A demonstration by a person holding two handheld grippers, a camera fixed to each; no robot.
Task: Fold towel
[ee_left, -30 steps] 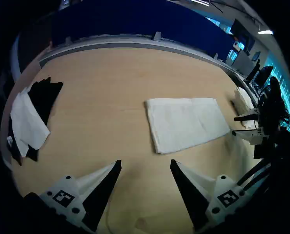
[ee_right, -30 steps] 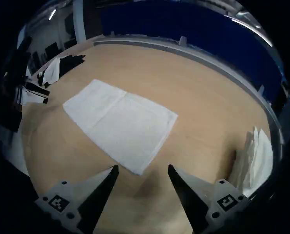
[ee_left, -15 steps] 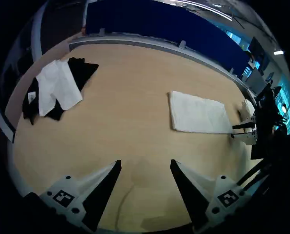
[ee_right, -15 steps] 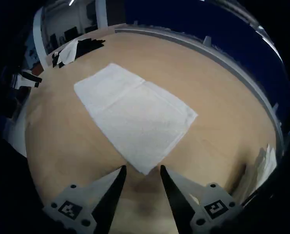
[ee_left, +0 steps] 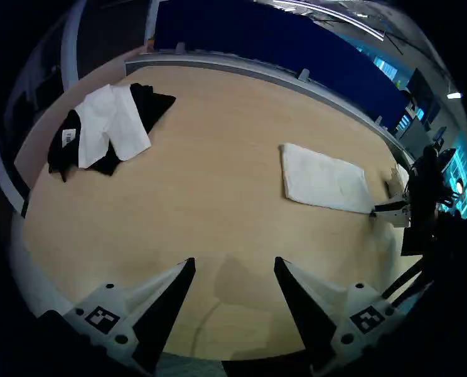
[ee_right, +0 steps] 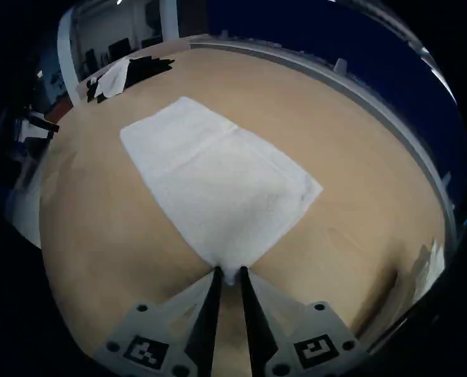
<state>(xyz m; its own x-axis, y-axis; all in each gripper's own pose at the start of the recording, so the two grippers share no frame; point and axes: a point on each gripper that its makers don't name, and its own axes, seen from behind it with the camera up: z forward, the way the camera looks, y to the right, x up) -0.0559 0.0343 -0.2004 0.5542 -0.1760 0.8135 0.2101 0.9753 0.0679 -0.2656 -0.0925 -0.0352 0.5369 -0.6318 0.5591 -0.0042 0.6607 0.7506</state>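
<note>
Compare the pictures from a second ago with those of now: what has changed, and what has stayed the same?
The right tongs moved in on the near corner of the towel and closed on it. The left tongs drew away from the towel, so the black and white cloths sit further into its view. Unchanged: the left tongs are open and the towel lies flat on the table.

You have the white rectangular terry towel [ee_right: 221, 182] lying flat on the light wooden table [ee_right: 359, 182], one crease across it, its near corner pinched in your right gripper [ee_right: 230, 279].
</note>
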